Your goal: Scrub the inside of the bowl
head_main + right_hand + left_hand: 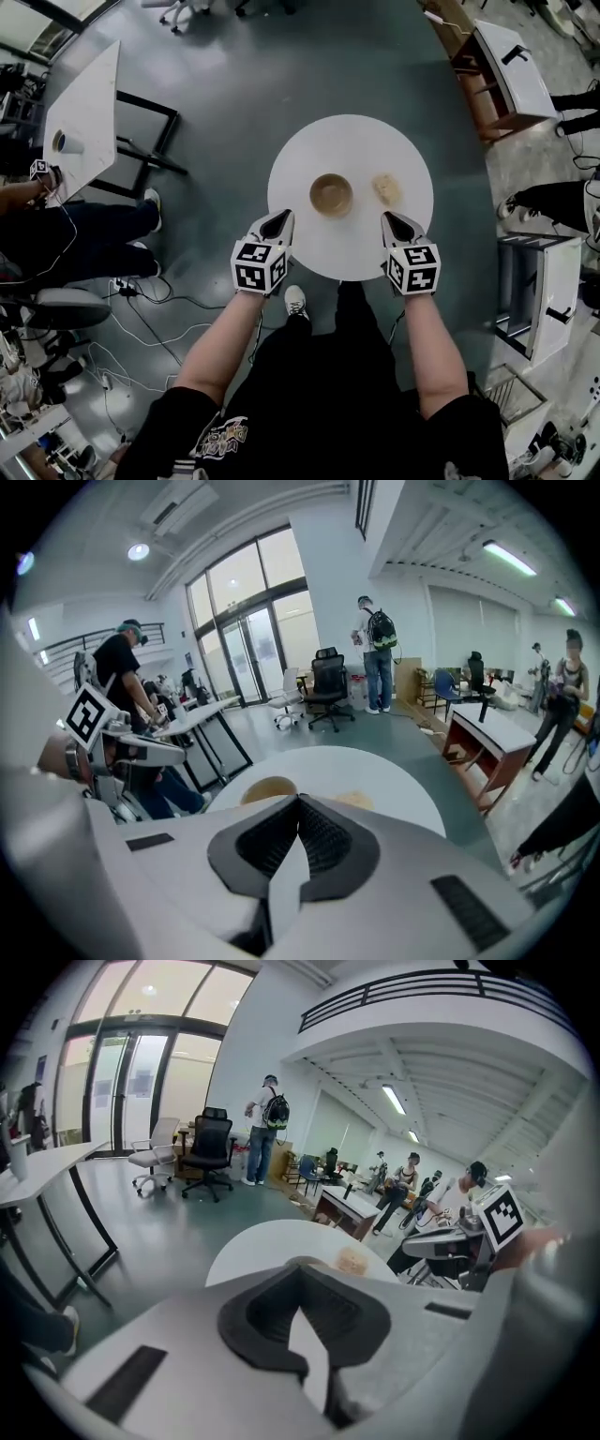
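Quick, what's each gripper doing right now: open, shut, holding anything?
Left gripper: shut, holding nothing.
Right gripper: shut, holding nothing.

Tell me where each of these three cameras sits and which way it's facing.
Head view: on the person's head, facing steeply down at the round table with bowl and sponge; both forearms, left tongs and right tongs show.
Left gripper view: on the left tongs, facing along their shut jaws across the table into the office; right tongs' marker cube at right.
Right gripper view: on the right tongs, jaws shut, facing likewise; left tongs' marker cube at left.
Shared: all three show the table.
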A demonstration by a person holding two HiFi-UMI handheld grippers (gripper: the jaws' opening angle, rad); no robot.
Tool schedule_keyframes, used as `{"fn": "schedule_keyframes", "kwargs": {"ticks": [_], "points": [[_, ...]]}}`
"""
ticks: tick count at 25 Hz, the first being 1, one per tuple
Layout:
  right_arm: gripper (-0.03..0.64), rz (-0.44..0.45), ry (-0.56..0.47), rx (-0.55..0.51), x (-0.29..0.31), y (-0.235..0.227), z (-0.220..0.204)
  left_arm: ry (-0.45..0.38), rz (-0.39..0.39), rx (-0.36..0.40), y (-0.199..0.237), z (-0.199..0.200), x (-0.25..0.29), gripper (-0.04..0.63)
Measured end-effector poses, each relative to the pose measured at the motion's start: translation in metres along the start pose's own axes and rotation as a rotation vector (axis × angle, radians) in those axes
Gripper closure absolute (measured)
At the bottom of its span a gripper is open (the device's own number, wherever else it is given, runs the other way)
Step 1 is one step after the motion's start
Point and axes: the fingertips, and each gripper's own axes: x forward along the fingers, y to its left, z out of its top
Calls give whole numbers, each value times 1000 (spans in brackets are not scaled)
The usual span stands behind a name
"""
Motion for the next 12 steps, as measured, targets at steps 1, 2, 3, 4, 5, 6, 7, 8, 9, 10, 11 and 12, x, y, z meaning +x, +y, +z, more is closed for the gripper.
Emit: {"fn": "schedule_keyframes", "kwargs": {"ticks": [1,2,3,4,5,6,7,8,9,10,11,12], "points": [[595,18,-17,37,-7,10,3,-4,-11,0,-3,1,-11,589],[595,37,-34,83,-13,20,5,-10,-21,1,-6,2,-22,589],[595,53,-52,128,-19,29,8,-18,-32,3,-9,4,-33,589],[595,65,-70,167,-26,38,10,-27,-44,5,-13,5,-44,589],[595,73,-88,193,-33,46,13,-34,-57,6,-16,6,-54,589],[595,78,-104,206,-41,55,15,-39,-70,6,-20,6,-63,589],[595,81,-119,207,-49,65,18,-41,-82,6,-23,5,-73,589],[595,82,-133,199,-56,76,20,-43,-95,8,-26,4,-82,589],[595,83,-146,189,-63,87,22,-44,-106,13,-28,2,-92,589],[595,82,-159,181,-70,99,23,-46,-117,20,-30,-1,-102,589],[595,82,-171,178,-77,111,23,-48,-128,25,-31,-4,-112,589],[595,81,-184,177,-84,123,23,-51,-140,27,-32,-8,-123,589]]}}
